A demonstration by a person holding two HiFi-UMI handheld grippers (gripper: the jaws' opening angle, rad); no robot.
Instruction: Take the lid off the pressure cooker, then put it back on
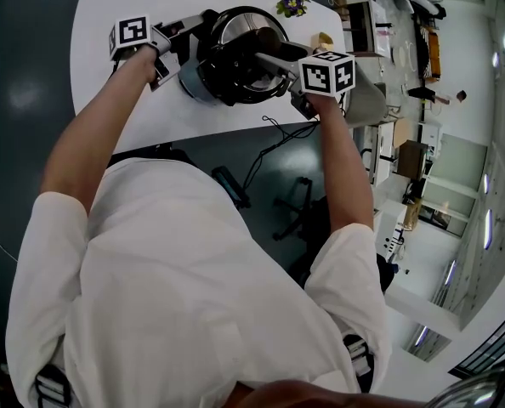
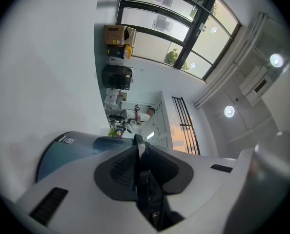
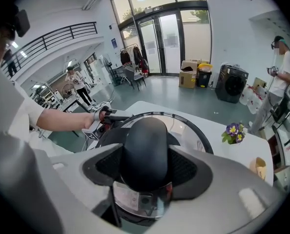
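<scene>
Tongs (image 3: 146, 164) around handle (image 3: 146, 138) near table edge (image 1: 235, 131)

White shirt (image 1: 176, 287) — 2 short sleeves (image 1: 57, 228).

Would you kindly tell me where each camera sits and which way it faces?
Head view: on the person's head, facing steeply down at the pressure cooker on the table; shirt, arms, left gripper, right gripper show.
Left gripper view: on that gripper, facing along jaws shut on the side handle, toward windows.
Right gripper view: on that gripper, facing down along jaws clasping the lid handle; left forearm shows.
Shared: head and right gripper views both show the left gripper.
</scene>
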